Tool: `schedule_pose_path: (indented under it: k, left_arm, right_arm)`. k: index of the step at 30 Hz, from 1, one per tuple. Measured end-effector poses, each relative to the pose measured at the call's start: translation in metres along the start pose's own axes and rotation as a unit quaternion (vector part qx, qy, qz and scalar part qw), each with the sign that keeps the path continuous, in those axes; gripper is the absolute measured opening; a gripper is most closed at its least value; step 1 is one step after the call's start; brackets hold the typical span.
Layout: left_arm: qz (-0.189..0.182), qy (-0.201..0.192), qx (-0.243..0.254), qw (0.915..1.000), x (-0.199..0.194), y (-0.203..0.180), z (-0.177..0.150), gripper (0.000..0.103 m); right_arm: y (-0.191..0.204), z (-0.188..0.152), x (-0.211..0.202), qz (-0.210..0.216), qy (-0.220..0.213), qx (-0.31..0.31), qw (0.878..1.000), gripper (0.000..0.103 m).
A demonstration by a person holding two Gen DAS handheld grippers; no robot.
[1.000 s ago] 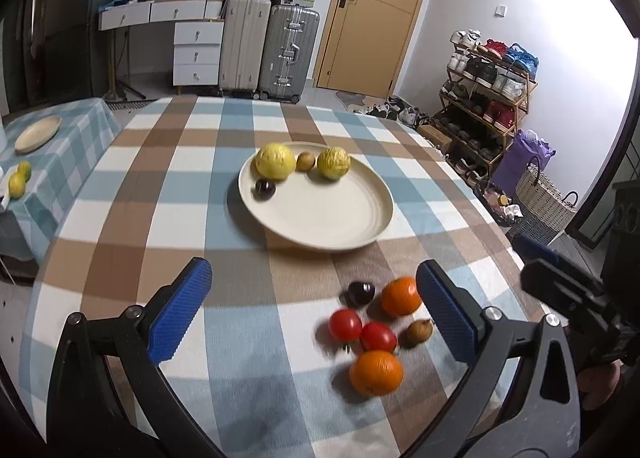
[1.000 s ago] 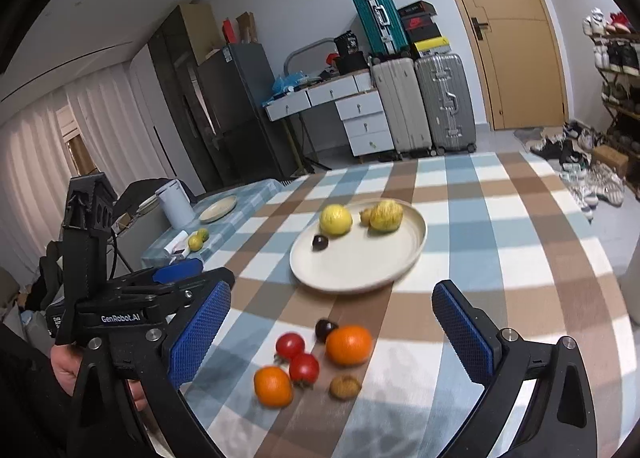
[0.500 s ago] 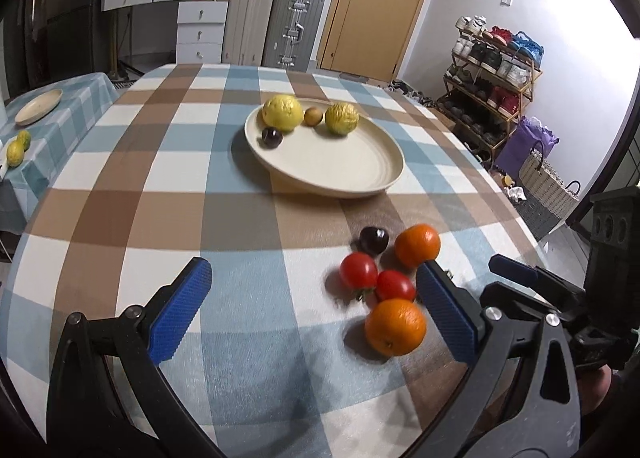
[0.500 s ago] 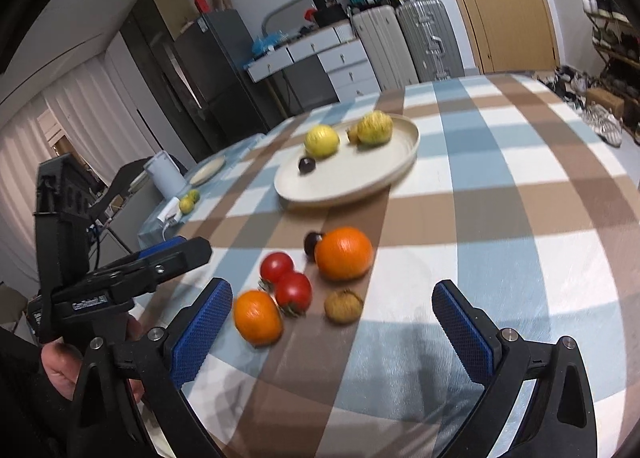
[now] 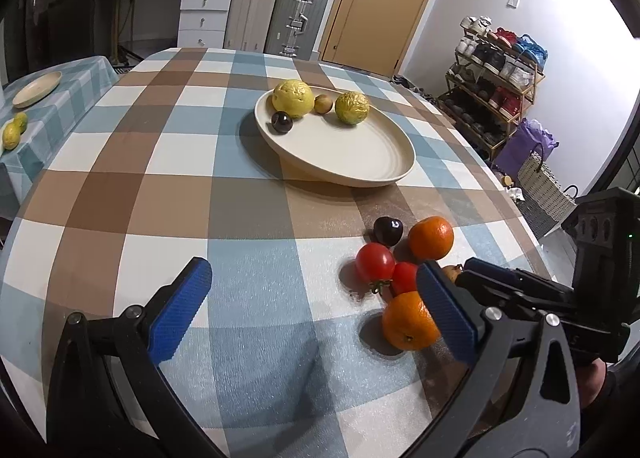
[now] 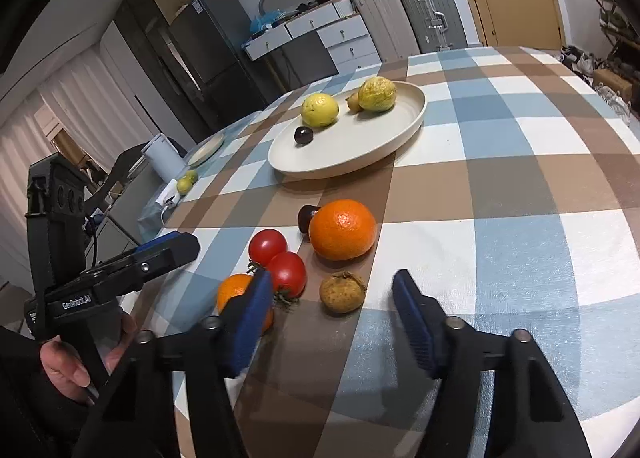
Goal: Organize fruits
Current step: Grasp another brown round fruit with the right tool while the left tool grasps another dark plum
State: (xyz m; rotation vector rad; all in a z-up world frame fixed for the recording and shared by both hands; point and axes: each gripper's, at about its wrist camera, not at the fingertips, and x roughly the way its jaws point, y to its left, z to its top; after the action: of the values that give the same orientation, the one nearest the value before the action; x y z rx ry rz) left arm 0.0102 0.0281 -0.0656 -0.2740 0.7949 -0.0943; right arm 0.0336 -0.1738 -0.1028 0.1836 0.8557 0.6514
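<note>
Small wrinkled brown fruit (image 6: 343, 293) sits lower centre of right wrist view, just ahead of right gripper (image 6: 334, 312), whose blue fingers are spread wide & hold nothing. Risk: the left finger is almost on the red tomato (image 6: 287, 274) & small orange (image 6: 234, 292), so closing may shove them. Left gripper (image 5: 316, 312) also gapes wide, empty. Round cream plate (image 6: 404, 125) w/ yellow fruit is upper centre.

We can't see most of the brown fruit (image 5: 452, 273) in left view, hidden behind finger; near orange (image 6: 236, 290) partly covered in right view.
</note>
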Motion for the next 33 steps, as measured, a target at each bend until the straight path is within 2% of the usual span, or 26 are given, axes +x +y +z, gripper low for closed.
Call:
schedule_pose_path:
  k: [3, 5, 7, 13, 21, 27, 30, 33]
  left_arm:
    - [-0.002, -0.001, -0.002, 1.0000, 0.001, 0.002, 0.002, 0.102]
    - [-0.003, 0.000, -0.006, 1.0000, 0.002, 0.004, 0.004, 0.102]
    - [-0.004, 0.001, -0.008, 1.0000, 0.003, 0.006, 0.006, 0.102]
    - [-0.017, 0.012, -0.003, 0.9998, 0.010, 0.006, 0.012, 0.102]
    - [-0.051, 0.050, 0.018, 0.9973, 0.035, -0.005, 0.030, 0.102]
    - [-0.096, 0.094, 0.047, 0.9899, 0.062, -0.022, 0.052, 0.101]
    - [-0.102, 0.111, 0.054, 0.9871, 0.076, -0.029, 0.056, 0.096]
    - [-0.119, 0.126, 0.055, 0.9833, 0.086, -0.034, 0.058, 0.083]
  right_arm:
    - [-0.001, 0.000, 0.004, -0.002, 0.011, 0.005, 1.000, 0.049]
    - [-0.002, 0.001, 0.007, -0.004, 0.018, 0.007, 1.000, 0.036]
    - [-0.003, 0.002, 0.009, -0.004, 0.023, 0.009, 1.000, 0.028]
    - [-0.006, 0.004, 0.009, 0.000, 0.016, 0.017, 1.000, 0.026]
    - [-0.010, 0.006, -0.010, 0.024, -0.023, 0.025, 0.999, 0.026]
    - [-0.014, 0.012, -0.023, 0.029, -0.043, 0.016, 0.999, 0.026]
    - [-0.019, 0.015, -0.026, 0.032, -0.049, 0.019, 0.998, 0.026]
    - [-0.022, 0.018, -0.027, 0.033, -0.053, 0.020, 0.998, 0.026]
